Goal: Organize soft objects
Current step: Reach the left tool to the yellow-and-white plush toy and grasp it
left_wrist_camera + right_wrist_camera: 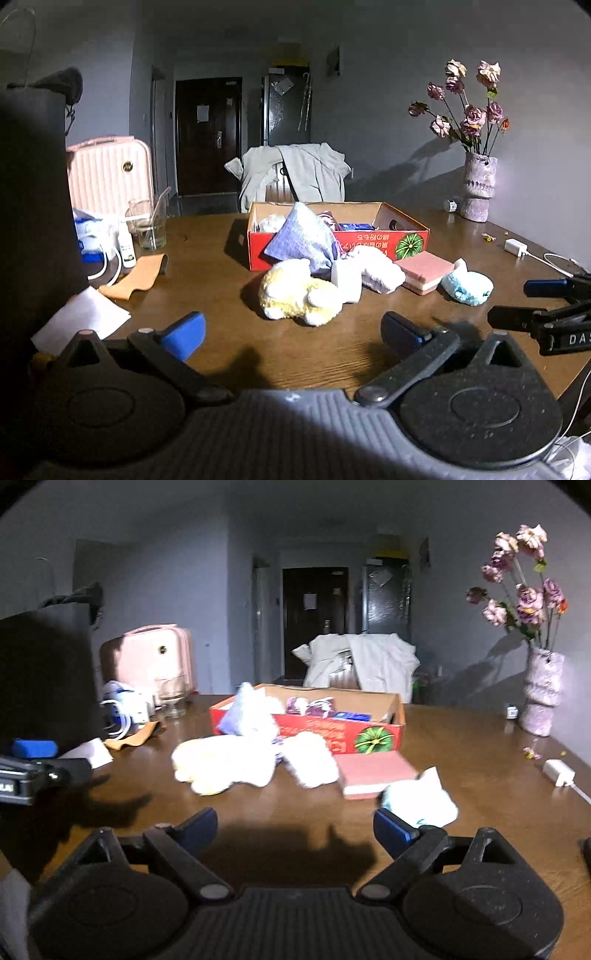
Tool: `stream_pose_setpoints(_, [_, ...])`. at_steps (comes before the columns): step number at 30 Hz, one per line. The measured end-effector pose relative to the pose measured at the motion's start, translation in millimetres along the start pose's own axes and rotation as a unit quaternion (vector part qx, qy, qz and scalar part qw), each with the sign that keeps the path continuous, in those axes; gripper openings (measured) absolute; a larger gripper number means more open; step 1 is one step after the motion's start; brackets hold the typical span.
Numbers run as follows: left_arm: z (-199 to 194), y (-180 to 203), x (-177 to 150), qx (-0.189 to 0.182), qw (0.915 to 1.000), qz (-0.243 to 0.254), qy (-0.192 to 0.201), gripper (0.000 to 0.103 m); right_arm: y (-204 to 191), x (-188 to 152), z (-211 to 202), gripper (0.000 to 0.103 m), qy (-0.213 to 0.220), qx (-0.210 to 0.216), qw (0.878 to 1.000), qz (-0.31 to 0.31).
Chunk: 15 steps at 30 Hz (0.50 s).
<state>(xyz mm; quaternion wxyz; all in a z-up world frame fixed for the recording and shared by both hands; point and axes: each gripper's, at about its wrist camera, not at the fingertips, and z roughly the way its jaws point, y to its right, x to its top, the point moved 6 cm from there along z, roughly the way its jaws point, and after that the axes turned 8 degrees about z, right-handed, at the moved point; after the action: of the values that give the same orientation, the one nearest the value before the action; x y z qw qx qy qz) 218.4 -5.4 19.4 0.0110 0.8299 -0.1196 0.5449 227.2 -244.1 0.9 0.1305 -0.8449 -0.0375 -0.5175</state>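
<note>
The left gripper (291, 334) hangs spread and empty before the plush (299, 293), towel (376, 271), sponge (428, 271) and blue toy (467, 286), all loose beside the red box (332, 243), presumably their bin. The right gripper (295, 829) is empty too, spread wide over bare table (461, 738).

A home: dining table (229, 354), jacket-draped chair (295, 173), fridge (286, 107), suitcase (110, 173).

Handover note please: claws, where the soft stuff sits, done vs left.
Left claw: open, empty. Right claw: open, empty.
Red box on the table already holds some items; a purple cloth drapes over its front wall.
Still on the table in front: yellow plush, white fluffy piece, pink sponge block, blue-white plush.
Left: presumably box those four.
</note>
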Motion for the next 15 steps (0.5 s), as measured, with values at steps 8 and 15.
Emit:
stream_pose_setpoints(8, [14, -5, -2, -0.009, 0.9998, -0.016, -0.012, 0.103, -3, -3, 4, 0.091, -0.008, -0.008, 1.0, 0.009])
stream_pose_setpoints(15, [52, -16, 9, -0.039, 0.9984, -0.033, -0.025, 0.103, -13, 5, 30, 0.09, -0.019, 0.025, 0.999, 0.01])
